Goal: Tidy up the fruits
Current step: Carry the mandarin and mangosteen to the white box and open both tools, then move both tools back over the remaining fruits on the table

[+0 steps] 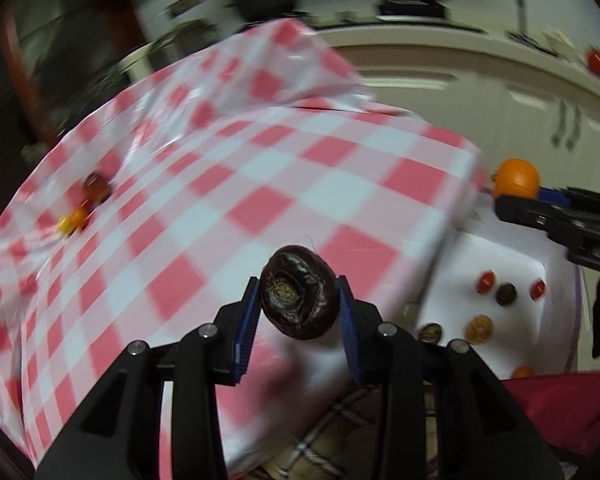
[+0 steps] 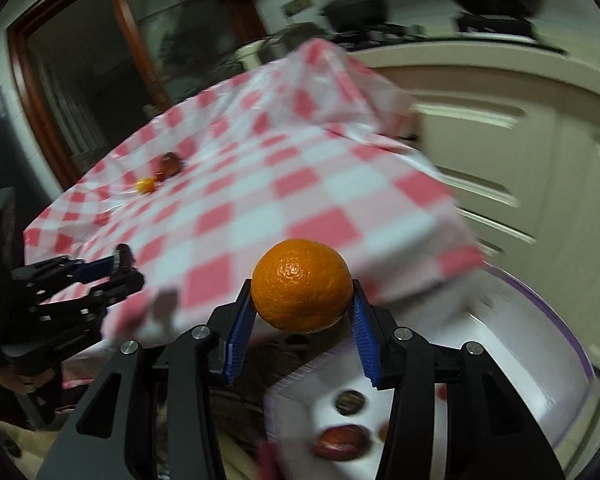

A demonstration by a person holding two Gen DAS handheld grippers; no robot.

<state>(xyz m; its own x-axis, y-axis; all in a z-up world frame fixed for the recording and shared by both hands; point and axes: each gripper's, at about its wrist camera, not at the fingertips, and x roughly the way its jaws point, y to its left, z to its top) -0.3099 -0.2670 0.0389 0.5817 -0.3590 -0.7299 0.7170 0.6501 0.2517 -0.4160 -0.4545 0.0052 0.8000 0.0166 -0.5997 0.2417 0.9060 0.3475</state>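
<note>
The left claw [image 1: 299, 307] grips a dark round fruit [image 1: 299, 292] between its blue pads, held in the air above the near edge of the checked tabletop [image 1: 260, 168]. The right claw [image 2: 302, 307] is clamped on an orange [image 2: 302, 285], off the tabletop's right corner, above a white bin [image 2: 520, 360] holding small fruits [image 2: 350, 402].

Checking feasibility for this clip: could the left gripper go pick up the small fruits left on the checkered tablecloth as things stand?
Probably not yet. The left gripper is shut on a dark fruit. The path over the tablecloth to the small fruits looks free.
</note>
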